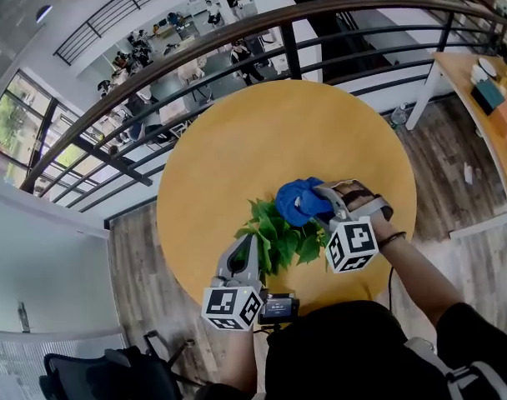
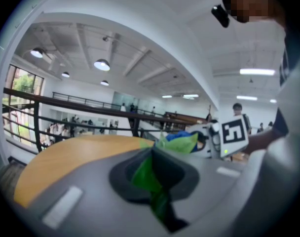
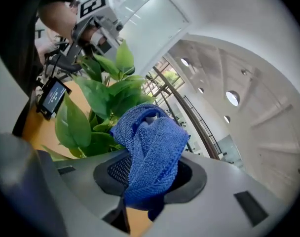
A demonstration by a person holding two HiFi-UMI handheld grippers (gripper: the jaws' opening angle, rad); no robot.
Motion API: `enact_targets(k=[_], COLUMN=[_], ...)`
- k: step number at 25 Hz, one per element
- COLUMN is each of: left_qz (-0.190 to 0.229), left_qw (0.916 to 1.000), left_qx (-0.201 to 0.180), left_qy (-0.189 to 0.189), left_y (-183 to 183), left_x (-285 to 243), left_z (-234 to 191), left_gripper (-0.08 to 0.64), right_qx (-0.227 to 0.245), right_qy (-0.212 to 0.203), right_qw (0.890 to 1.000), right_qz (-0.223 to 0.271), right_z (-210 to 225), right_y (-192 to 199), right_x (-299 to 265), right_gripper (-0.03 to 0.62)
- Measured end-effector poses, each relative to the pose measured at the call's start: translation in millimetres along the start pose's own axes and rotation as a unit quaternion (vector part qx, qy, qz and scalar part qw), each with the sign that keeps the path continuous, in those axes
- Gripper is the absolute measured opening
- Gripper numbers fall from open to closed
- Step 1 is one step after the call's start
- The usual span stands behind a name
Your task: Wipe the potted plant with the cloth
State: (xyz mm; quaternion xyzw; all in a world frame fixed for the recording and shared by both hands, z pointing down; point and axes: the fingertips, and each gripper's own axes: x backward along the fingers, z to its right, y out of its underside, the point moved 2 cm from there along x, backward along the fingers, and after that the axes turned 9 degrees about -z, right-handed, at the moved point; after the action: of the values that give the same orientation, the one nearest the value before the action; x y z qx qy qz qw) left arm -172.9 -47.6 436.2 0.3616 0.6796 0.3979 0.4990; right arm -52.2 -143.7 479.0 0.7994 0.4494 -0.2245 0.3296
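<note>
A leafy green potted plant [image 1: 278,232] stands on the round wooden table [image 1: 237,148] near its front edge; the pot itself is hidden by the leaves. My left gripper [image 1: 243,255] is shut on a green leaf [image 2: 145,174] at the plant's left side. My right gripper [image 1: 324,205] is shut on a bunched blue cloth [image 1: 299,200], which rests against the top right of the foliage. In the right gripper view the blue cloth [image 3: 147,152] fills the jaws, with the plant's leaves [image 3: 98,95] just behind it.
A black metal railing [image 1: 262,44] curves round the far side of the table, with a lower floor and people beyond it. A wooden desk [image 1: 487,98] with small items stands at the right. A dark chair [image 1: 112,377] shows at the bottom left.
</note>
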Motion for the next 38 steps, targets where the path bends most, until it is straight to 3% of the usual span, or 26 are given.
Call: enact_targets(k=[4, 8, 10, 13, 16, 18, 20, 23, 26, 29, 33, 35, 36, 38], left_qz=[-0.001, 0.0, 0.002, 0.003, 0.004, 0.006, 0.005, 0.003, 0.003, 0.005, 0.008, 0.011, 0.012, 0.012], left_qw=[1.0, 1.0, 1.0, 1.0, 1.0, 1.0, 1.0, 0.9999, 1.0, 1.0, 0.9999, 0.9999, 0.9999, 0.9998], left_qx=[0.0, 0.004, 0.006, 0.007, 0.005, 0.003, 0.002, 0.0, 0.001, 0.005, 0.006, 0.006, 0.006, 0.006], left_qy=[0.001, -0.001, -0.002, -0.002, 0.002, 0.005, 0.008, 0.011, 0.009, 0.006, 0.006, 0.009, 0.01, 0.011], left_y=[2, 4, 3, 3, 2, 1, 1, 3, 3, 4, 3, 3, 2, 2], left_x=[3, 5, 3, 2, 2, 2, 2, 3, 5, 3, 1, 3, 4, 6], left_z=[-1, -2, -3, -4, -1, 0, 1, 2, 2, -2, -4, -3, -3, -1], left_gripper=[0.0, 0.0, 0.0, 0.0, 0.0, 0.0, 0.0, 0.0, 0.0, 0.0, 0.0, 0.0, 0.0, 0.0], right_qx=[0.027, -0.014, -0.043, -0.065, -0.047, -0.025, 0.012, 0.058, 0.041, -0.006, -0.076, -0.074, -0.06, -0.017], right_qy=[-0.019, 0.0, 0.029, 0.054, 0.055, 0.034, 0.008, 0.006, 0.019, 0.045, 0.057, 0.032, 0.018, 0.006], right_qw=[0.996, 0.99, 0.991, 0.995, 0.997, 0.997, 0.998, 0.998, 0.996, 0.998, 0.992, 0.987, 0.988, 0.994], right_qz=[-0.088, -0.141, -0.127, -0.058, 0.033, 0.07, 0.06, -0.023, -0.077, -0.047, 0.082, 0.137, 0.142, 0.104], right_z=[-9, 13, 35, 58, 57, 44, 22, 3, 12, 32, 51, 39, 28, 7], right_y=[36, 79, 80, 49, -2, -32, -41, -15, 17, 17, -29, -55, -62, -57], right_x=[-41, -43, -29, -2, 25, 28, 12, -27, -38, -13, 53, 75, 76, 57], right_gripper=[0.164, 0.164, 0.164, 0.164, 0.164, 0.164, 0.164, 0.164, 0.164, 0.164, 0.164, 0.164, 0.164, 0.164])
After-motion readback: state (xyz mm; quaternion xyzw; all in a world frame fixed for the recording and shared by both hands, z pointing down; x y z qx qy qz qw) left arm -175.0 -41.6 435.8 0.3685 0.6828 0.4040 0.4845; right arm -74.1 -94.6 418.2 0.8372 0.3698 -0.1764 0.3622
